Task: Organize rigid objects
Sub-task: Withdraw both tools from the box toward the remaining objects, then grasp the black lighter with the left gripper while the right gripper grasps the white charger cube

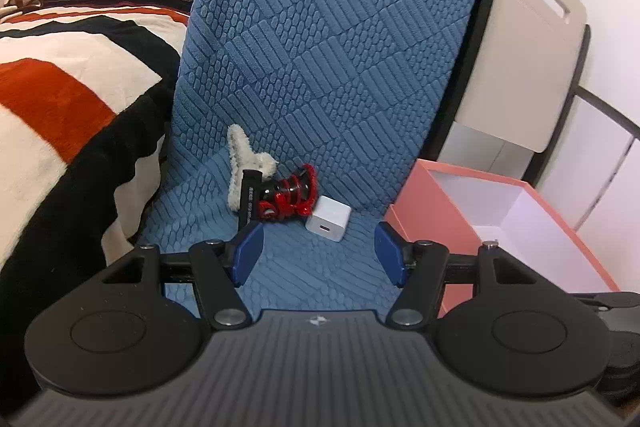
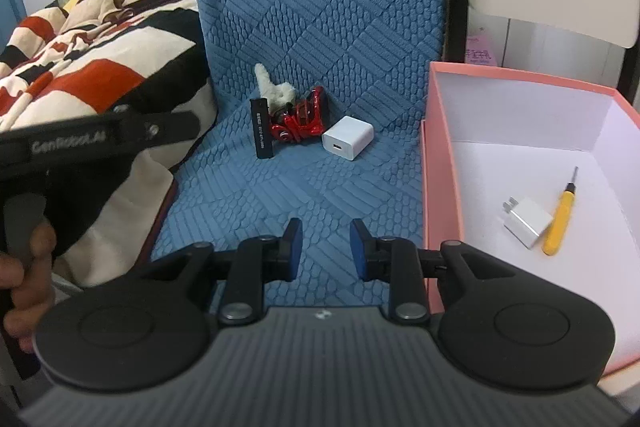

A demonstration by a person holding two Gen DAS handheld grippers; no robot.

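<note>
Left wrist view: left tongs (image 1: 319, 253) spread wide, nothing between the blue pads, held over the blue textured cover (image 1: 332, 67). Just beyond them, a cluster on the cover: white USB charger cube (image 1: 328, 219) in front, red toy (image 1: 290, 199) touching its left side, black stick-shaped device (image 1: 249, 201) leaning left of the toy, fluffy cream hair claw (image 1: 246, 163) behind. Pink box (image 1: 436, 227) with white interior sits to the right, its near corner close to the right pad. Striped blanket (image 1: 60, 87) at left.

Right wrist view: right tongs (image 2: 322, 251) parted, holding nothing, over the cover (image 2: 320, 27). Same cluster farther ahead: black device (image 2: 261, 129), hair claw (image 2: 274, 87), red toy (image 2: 302, 119), charger cube (image 2: 347, 138), all outside the box. Pink box (image 2: 430, 187) at right holds a small white plug adapter (image 2: 526, 223) touching a yellow-handled screwdriver (image 2: 560, 223). A hand (image 2: 24, 267) grips the left gripper handle at lower left.
</note>
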